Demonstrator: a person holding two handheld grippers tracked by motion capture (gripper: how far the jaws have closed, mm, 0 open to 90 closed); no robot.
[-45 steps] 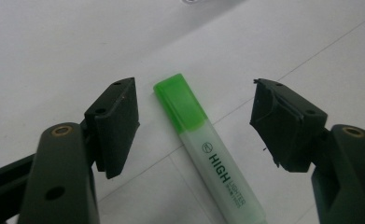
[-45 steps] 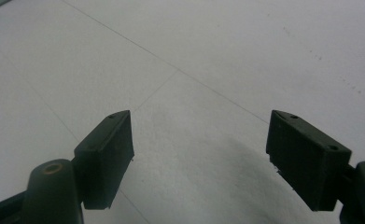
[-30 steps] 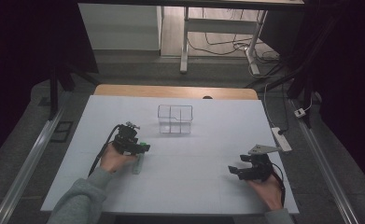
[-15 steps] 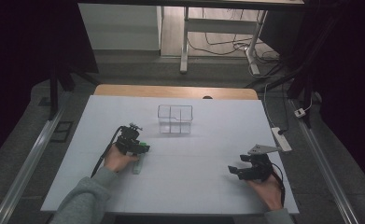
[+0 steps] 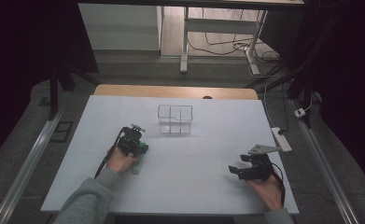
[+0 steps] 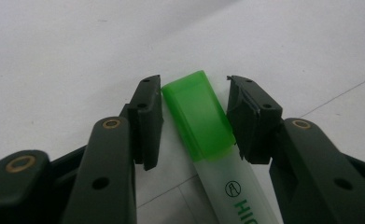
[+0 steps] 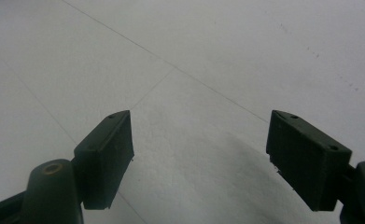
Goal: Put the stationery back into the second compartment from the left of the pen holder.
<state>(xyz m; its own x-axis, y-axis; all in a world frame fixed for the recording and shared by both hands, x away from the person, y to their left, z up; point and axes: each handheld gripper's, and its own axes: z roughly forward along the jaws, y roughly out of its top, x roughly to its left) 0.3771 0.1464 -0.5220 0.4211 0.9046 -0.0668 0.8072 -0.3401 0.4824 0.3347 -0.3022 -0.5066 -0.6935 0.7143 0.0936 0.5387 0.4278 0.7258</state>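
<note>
Closing on: my left claw (image 6: 194, 121) has just been drawing its jaws in around the green highlighter (image 6: 203, 126), which lies flat on the white table (image 5: 194, 186) between the pads
Left claw state: jaws part-way in, the left pad looks to touch the cap, a thin gap shows at the right pad, so I judge no clamp yet
Highlighter's place: green cap between my left pads, pale barrel running back under the claw toward my hand
Risk, tilt: the pen lies slanted across my jaw line, so one pad may meet it first and swing it sideways out of the gap
Risk, cap: I am gripping the cap end, not the barrel; a lift could leave the heavy barrel drooping, or pull the cap loose
Risk, scrape: pads sit low on the table, so a hard squeeze may drag on the sheet
Right claw (image 7: 199, 158): jaws wide apart, nothing between them, resting on the table well to the right of my left claw
Clear box (image 5: 175, 119): beyond my left claw, apart from it
</note>
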